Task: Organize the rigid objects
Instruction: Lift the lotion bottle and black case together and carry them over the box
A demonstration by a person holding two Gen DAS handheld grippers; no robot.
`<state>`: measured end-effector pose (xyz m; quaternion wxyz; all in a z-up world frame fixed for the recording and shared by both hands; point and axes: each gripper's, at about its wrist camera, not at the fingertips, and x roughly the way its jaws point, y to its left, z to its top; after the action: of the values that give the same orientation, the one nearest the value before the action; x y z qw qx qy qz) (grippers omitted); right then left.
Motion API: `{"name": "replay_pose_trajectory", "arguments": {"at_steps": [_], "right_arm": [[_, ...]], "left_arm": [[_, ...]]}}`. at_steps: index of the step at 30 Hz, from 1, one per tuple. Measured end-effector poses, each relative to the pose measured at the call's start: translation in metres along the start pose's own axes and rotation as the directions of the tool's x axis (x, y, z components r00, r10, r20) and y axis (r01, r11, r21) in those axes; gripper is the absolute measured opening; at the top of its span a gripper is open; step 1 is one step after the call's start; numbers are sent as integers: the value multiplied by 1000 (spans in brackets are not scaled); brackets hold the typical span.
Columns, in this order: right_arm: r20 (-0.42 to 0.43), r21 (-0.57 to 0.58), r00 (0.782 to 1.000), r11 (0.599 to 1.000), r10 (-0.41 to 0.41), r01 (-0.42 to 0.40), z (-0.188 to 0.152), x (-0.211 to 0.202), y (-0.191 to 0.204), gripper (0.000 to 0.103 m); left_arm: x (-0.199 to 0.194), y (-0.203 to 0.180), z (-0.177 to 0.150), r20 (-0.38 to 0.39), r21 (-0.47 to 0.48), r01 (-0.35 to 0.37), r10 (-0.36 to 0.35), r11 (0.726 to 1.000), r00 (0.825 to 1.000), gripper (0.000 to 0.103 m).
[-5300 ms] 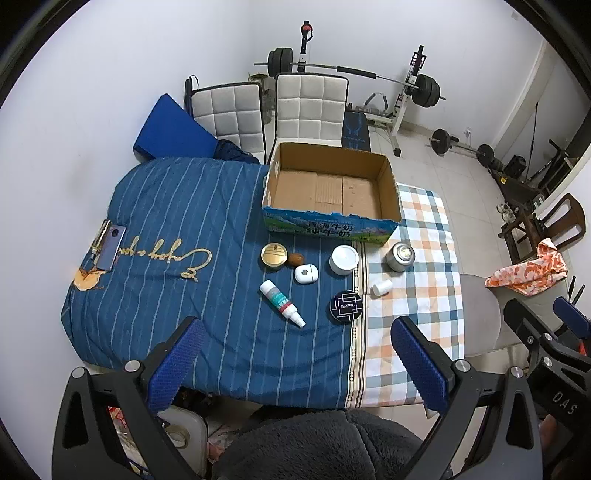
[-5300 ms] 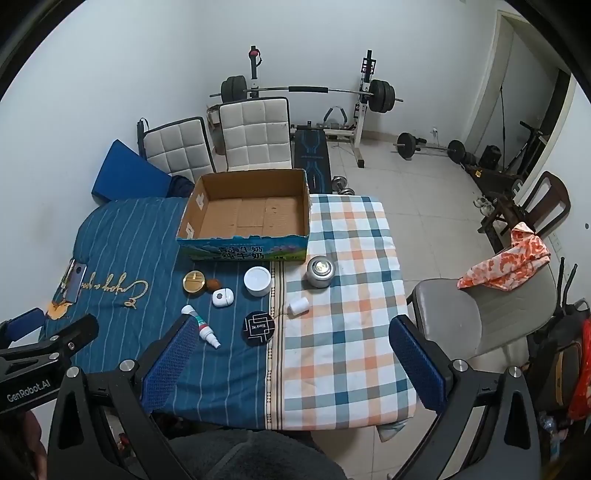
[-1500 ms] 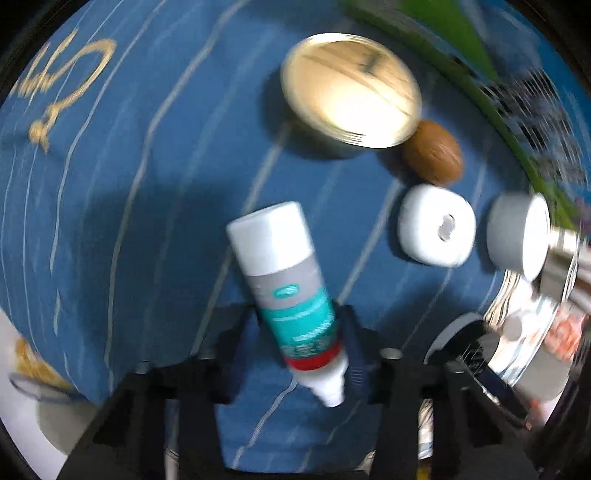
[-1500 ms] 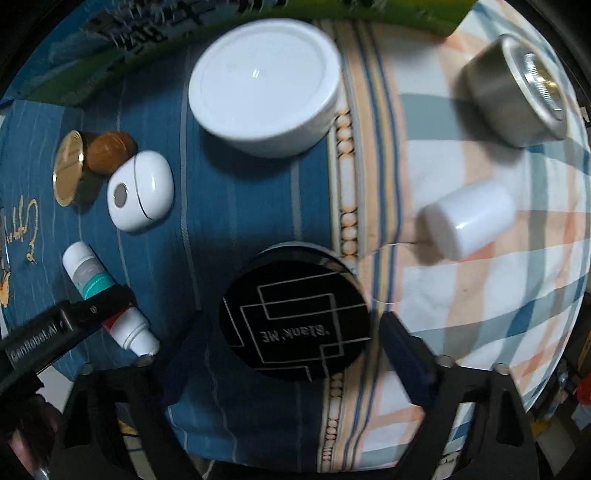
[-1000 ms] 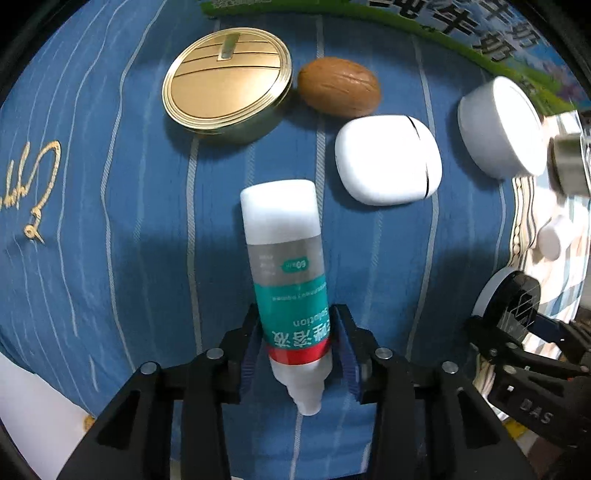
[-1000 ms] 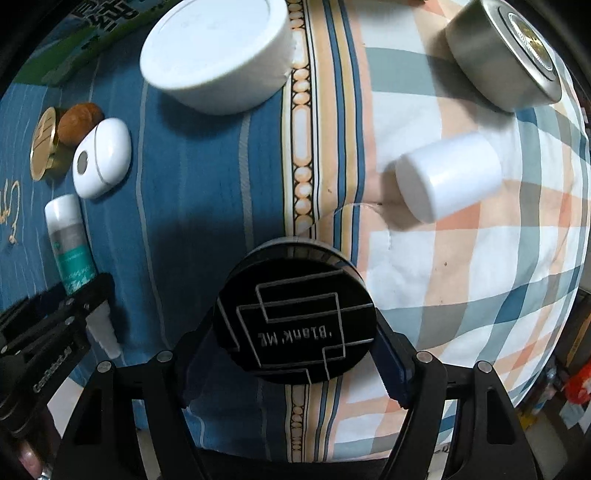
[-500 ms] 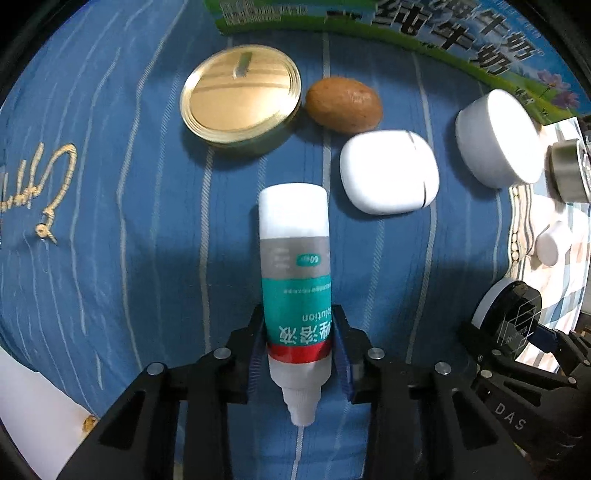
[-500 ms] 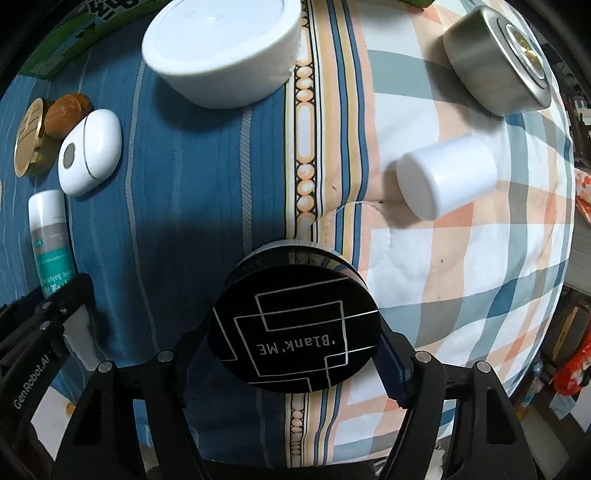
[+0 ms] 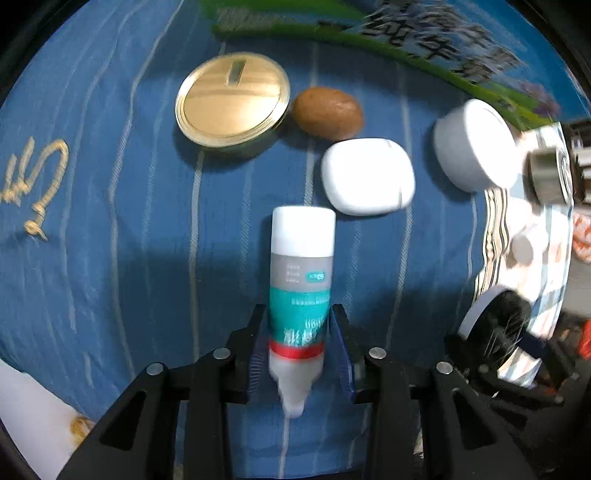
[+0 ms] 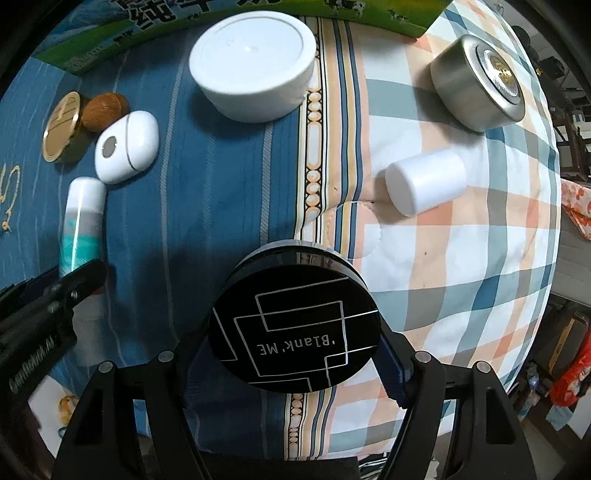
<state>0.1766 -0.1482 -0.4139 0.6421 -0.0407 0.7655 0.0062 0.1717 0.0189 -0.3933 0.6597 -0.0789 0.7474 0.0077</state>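
Seen from directly above, the left gripper [image 9: 297, 349] has its blue pads against the lower body of a small teal-labelled bottle [image 9: 300, 291]; the jaws are easing open a touch with the bottle between them, and the pads are on it at the red band. The bottle's nozzle points back toward the camera, its white end away, and its label print is smeared by motion blur. The right gripper [image 10: 295, 354] is clamped about halfway open around a black round compact [image 10: 295, 326] lettered "Blank' ME", whose rim hides most of both pads. Whether either item is clear of the bedcover [image 10: 177, 184] cannot be made out.

Beyond the bottle lie a white pebble-shaped case [image 9: 367, 176], a brown nut [image 9: 327, 112] and a gold-lidded tin [image 9: 232, 99], the nut just beside the tin. Past the compact, a small white cylinder [image 10: 424, 186] lies on its side on the plaid cloth [image 10: 480, 258]. Farther off stand a white round jar [image 10: 255, 64] on the blue stripes and a silver tin [image 10: 478, 83] on the plaid, well apart from each other. At the top edge only the printed green-and-blue wall of the cardboard box [image 10: 129, 33] shows, its inside cut off. At the right margin of the right wrist view, dim room clutter is too dark to identify.
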Motion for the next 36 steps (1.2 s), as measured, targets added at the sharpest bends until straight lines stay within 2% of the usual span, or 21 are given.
{"name": "replay_pose_trajectory", "arguments": {"at_steps": [4, 6, 10, 15, 20, 23, 26, 28, 29, 30, 36], "right_arm": [[-18, 16, 1000, 1000, 6, -6, -8, 32, -3, 77], [-27, 28, 1000, 1000, 6, -5, -6, 39, -4, 77], [-46, 38, 999, 999, 6, -5, -7, 52, -5, 77], [-23, 27, 1000, 999, 19, -19, -12, 37, -5, 77], [58, 17, 997, 999, 48, -49, -19, 9, -11, 77], [112, 13, 992, 998, 64, -65, -27, -10, -15, 77], [172, 14, 982, 997, 74, -77, -33, -35, -18, 77], [207, 15, 975, 996, 86, -91, -35, -50, -20, 77], [232, 20, 968, 995, 94, -101, -37, -61, -21, 77], [245, 18, 965, 994, 96, -104, -36, -70, -21, 77], [354, 22, 925, 988, 136, -153, -37, -128, -16, 77]], "left_arm": [[14, 21, 16, -52, -111, 88, -94, 990, 994, 36], [12, 26, 19, -28, -138, 106, -111, 985, 993, 32], [6, 20, 22, -9, -86, 53, -54, 995, 999, 31], [-12, 1, 6, 47, -47, 24, -21, 999, 999, 30], [-63, 1, -14, 163, -6, 27, -26, 1000, 986, 30], [-99, -2, -28, 248, 31, 29, -36, 999, 968, 30], [-140, -12, -38, 337, 72, 23, -46, 997, 940, 30], [-149, -7, -42, 376, 91, 24, -57, 996, 925, 30], [-161, -8, -43, 397, 106, 25, -65, 994, 916, 30], [-155, -13, -41, 410, 112, 25, -69, 993, 909, 30], [-216, -22, -38, 502, 172, 43, -125, 984, 856, 30]]}}
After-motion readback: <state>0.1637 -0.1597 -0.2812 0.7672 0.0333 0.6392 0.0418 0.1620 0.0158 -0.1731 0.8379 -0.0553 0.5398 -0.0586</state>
